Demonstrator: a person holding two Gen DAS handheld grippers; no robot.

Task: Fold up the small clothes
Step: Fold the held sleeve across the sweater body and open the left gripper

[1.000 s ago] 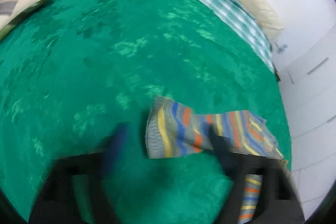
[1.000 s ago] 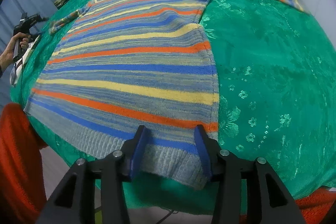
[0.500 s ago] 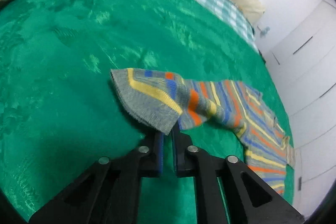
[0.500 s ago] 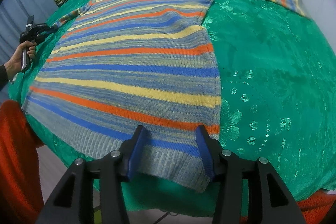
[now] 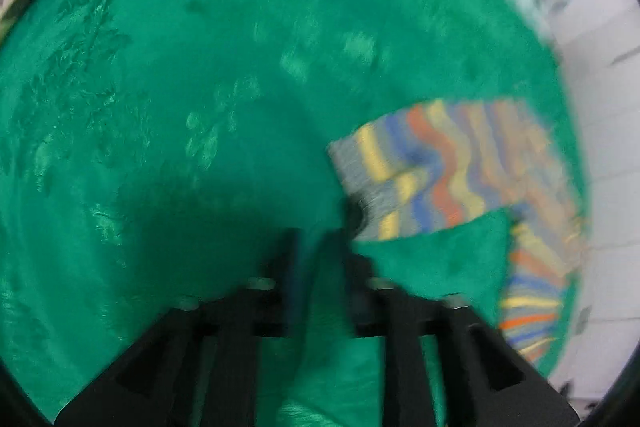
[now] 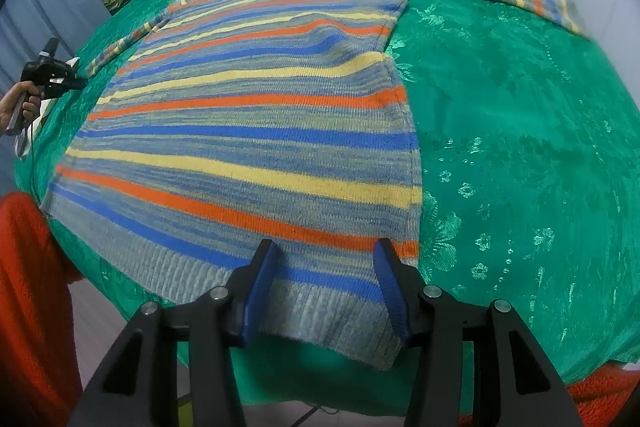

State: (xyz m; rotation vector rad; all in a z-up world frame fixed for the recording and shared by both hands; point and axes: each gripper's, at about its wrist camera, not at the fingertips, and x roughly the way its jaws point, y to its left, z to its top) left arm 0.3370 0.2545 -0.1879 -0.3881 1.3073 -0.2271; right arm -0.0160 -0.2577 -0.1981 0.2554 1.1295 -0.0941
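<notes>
Right now the striped knit sweater [image 6: 248, 131], banded in grey, blue, orange and yellow, lies spread flat on the bed's green velvet cover with its pressed flower pattern [image 6: 520, 147], hem toward you and collar at the far end.

Your right gripper [image 6: 324, 287] hovers over the ribbed grey hem [image 6: 320, 315] near its right corner. Its blue-padded fingers [image 6: 258, 291] stand apart with the hem between them, but they are not pinching it. From this angle you cannot tell whether the tips touch the knit at all.

Your left gripper [image 5: 318, 267] is out at the left sleeve's cuff [image 5: 360, 167], and its fingers are opening. The view is blurred, yet the gap between them shows only green cover; the cuff lies just beyond and to the right of the tips, released.

Here is where it could go wrong. With the left fingers spreading this close to the cuff, a tip could snag the loose knit and drag the sleeve out of line. If you close the right fingers where they are, they may bunch the velvet cover in with the hem, or catch only the top layer, and the fold would then come up lopsided. The hem also hangs slightly past the bed's edge, so a careless tug toward you could slide the whole sweater off.
</notes>
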